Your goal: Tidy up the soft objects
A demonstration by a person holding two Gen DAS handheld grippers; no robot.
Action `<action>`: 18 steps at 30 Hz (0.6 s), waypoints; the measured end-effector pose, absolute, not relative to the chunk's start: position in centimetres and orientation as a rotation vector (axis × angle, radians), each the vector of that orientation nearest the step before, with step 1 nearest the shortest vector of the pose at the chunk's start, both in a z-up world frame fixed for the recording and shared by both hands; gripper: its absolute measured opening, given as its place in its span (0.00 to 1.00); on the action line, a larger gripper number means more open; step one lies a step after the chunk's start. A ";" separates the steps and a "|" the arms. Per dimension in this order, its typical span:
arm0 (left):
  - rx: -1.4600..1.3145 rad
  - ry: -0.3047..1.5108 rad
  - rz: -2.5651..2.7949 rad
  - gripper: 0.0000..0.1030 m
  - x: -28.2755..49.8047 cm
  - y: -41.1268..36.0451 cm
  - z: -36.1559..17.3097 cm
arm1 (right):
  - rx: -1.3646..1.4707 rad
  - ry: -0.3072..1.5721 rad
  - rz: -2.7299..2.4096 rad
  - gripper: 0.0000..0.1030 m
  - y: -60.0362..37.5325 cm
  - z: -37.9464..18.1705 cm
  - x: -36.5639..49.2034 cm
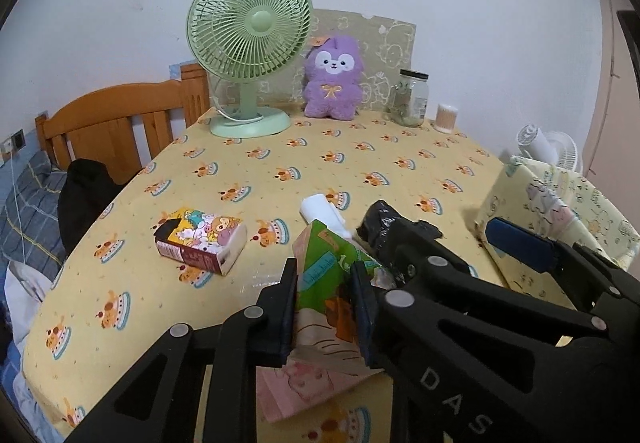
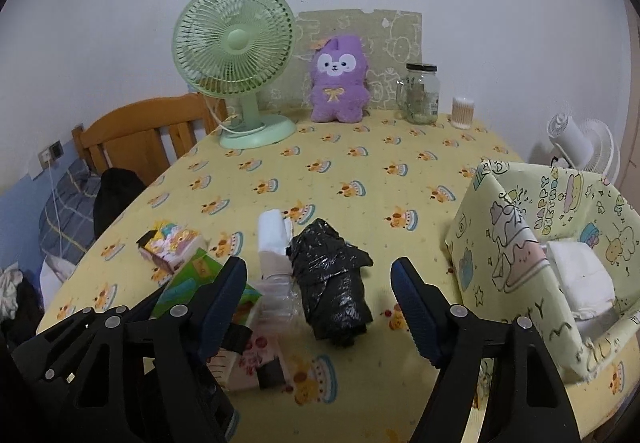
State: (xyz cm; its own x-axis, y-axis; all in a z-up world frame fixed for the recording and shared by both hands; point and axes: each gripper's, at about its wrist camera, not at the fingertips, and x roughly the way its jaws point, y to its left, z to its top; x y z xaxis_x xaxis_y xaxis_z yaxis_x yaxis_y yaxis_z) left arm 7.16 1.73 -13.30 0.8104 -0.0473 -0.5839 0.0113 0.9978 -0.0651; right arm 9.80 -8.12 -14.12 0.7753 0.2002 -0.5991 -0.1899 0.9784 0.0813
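Note:
My left gripper is shut on a green and pink tissue pack, held just above the tablecloth; the pack also shows in the right wrist view. My right gripper is open and empty, its jaws either side of a crumpled black plastic bag, seen also in the left wrist view. A white plastic roll lies left of the bag. A cartoon tissue pack lies at the left. A patterned storage box at the right holds white tissues.
A green desk fan, a purple plush toy, a glass jar and a cotton swab tub stand along the far edge of the table by the wall. A wooden bed frame is at the left, a white fan at the right.

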 end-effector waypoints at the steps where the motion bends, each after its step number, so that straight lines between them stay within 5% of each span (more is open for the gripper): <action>1: -0.060 0.631 -0.028 0.24 7.5 1.7 -13.4 | 0.022 0.658 0.211 0.73 -8.1 -14.2 10.1; 10: -0.056 0.677 0.013 0.24 9.1 1.5 -14.8 | 0.040 0.734 0.191 0.65 -8.5 -16.0 12.5; 16: -0.019 0.672 0.034 0.24 9.1 0.9 -15.3 | 0.078 0.788 0.203 0.50 -9.0 -17.1 13.4; 18: -0.009 0.669 0.040 0.24 9.1 0.7 -15.3 | 0.098 0.810 0.213 0.37 -9.1 -17.4 13.7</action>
State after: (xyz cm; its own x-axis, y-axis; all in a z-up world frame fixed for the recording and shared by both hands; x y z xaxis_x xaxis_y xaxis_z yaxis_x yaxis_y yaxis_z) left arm 9.08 0.73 -15.26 0.7840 0.0343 -0.6199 -0.0399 0.9992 0.0048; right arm 13.66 -9.08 -17.43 0.6695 0.2260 -0.7076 -0.1512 0.9741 0.1681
